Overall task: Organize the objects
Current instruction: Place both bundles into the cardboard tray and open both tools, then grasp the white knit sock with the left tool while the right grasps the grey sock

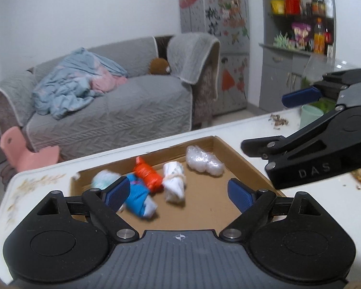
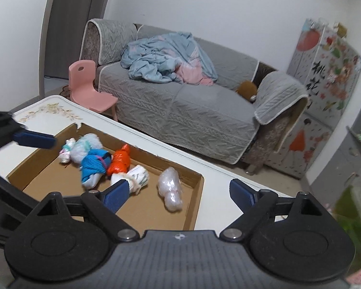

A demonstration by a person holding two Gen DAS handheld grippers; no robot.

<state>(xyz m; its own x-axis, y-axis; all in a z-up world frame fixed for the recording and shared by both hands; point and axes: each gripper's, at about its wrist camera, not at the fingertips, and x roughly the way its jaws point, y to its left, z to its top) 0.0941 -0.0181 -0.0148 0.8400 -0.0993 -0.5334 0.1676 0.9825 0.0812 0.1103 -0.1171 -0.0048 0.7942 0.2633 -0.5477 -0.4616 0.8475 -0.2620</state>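
A shallow cardboard tray [image 1: 243, 161] [image 2: 195, 192] lies on the white table. In it lie several tied plastic bundles: a pale one [image 1: 102, 179] [image 2: 86, 145], a blue one [image 1: 139, 198] [image 2: 93, 165], an orange one [image 1: 148, 174] [image 2: 119, 161], a white one [image 1: 174, 184] [image 2: 137, 175] and a clear one [image 1: 204, 160] [image 2: 170, 190]. My left gripper [image 1: 180, 192] is open and empty above the tray's near side. My right gripper [image 2: 178, 192] is open and empty above the tray's right end; it also shows in the left wrist view [image 1: 272, 120].
The white table [image 1: 36, 183] [image 2: 223, 183] has a floral corner. A green cup [image 1: 310, 115] and scattered crumbs [image 1: 278, 120] sit at its right. Beyond the table are a grey sofa [image 2: 180, 106], a pink chair [image 2: 89, 89] and a decorated cabinet [image 2: 325, 84].
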